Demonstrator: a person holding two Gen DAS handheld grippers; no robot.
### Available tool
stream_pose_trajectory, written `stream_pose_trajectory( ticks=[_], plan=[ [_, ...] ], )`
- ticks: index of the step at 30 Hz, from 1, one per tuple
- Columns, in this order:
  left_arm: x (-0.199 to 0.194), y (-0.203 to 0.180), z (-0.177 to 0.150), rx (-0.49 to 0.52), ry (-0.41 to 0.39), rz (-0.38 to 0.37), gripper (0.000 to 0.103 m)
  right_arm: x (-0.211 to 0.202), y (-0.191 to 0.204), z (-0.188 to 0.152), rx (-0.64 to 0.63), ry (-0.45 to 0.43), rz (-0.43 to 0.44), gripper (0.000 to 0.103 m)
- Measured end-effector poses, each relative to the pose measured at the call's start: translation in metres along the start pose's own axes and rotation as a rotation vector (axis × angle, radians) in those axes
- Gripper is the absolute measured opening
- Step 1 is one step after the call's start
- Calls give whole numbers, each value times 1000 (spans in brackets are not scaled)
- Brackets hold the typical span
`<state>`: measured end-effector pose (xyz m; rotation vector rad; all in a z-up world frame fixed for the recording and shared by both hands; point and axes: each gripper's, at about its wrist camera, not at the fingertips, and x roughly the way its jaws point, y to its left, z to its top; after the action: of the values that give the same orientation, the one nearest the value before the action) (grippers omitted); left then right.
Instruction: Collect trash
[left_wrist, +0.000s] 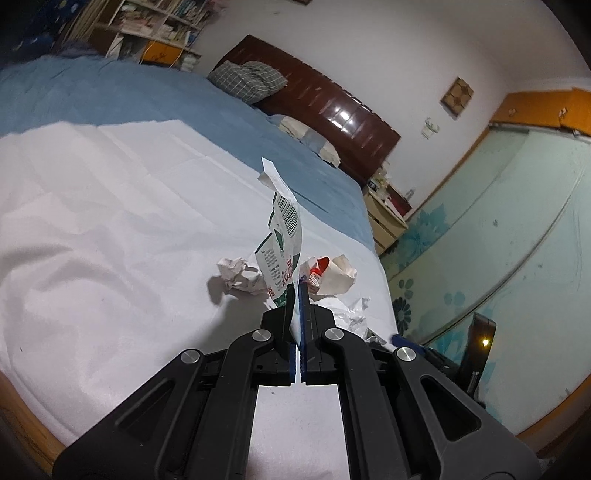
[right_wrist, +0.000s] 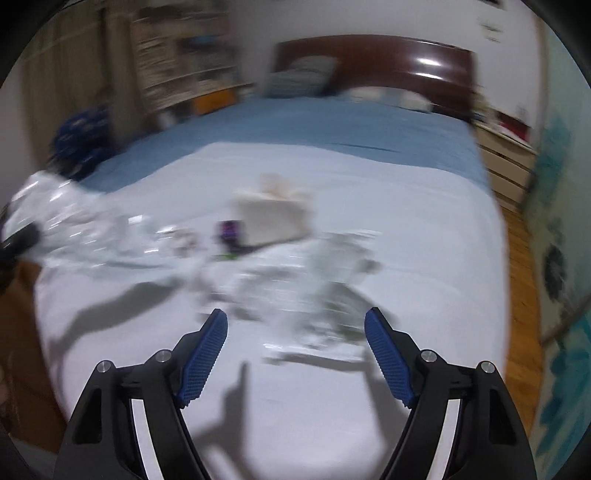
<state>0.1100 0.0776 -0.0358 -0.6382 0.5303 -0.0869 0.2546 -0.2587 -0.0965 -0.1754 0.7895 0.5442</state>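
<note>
- My left gripper (left_wrist: 297, 291): jaws pressed on the lower end of a green-and-white wrapper (left_wrist: 282, 236), held above the white sheet (left_wrist: 110, 221).
- Wrapper: likely light, limp, crinkly; a pinch near one end suits it. Long axis runs straight away from my fingers, free end pointing toward the headboard (left_wrist: 332, 107).
- Crumpled paper (left_wrist: 238, 275) lies beyond, on the sheet.
- My right gripper (right_wrist: 295, 332): jaws spread, empty, over blurred litter (right_wrist: 325, 295).

A checked pillow (left_wrist: 248, 80) leans against the dark headboard (left_wrist: 332, 107) beyond the blue bedspread (left_wrist: 147, 96)

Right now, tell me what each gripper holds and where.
Left gripper pinches the green-and-white printed wrapper by its lower edge. Right gripper is open, holding nothing.
</note>
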Motion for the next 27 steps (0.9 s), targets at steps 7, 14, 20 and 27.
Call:
stream_pose_trajectory(
  ticks=[7, 14, 20, 27],
  plan=[
    [-4, 7, -5, -27, 3, 11, 1, 56, 65, 20, -142, 119, 48, 27],
    [-19, 9, -4, -34, -17, 18, 1, 46, 53, 22, 1, 151, 129, 8],
    [-39, 1, -12, -24, -58, 15, 1, -31, 31, 16, 135, 88, 299, 7],
    [-75, -27, -34, -4, -108, -17, 1, -144, -21, -6, 283, 1, 439, 6]
  ],
)
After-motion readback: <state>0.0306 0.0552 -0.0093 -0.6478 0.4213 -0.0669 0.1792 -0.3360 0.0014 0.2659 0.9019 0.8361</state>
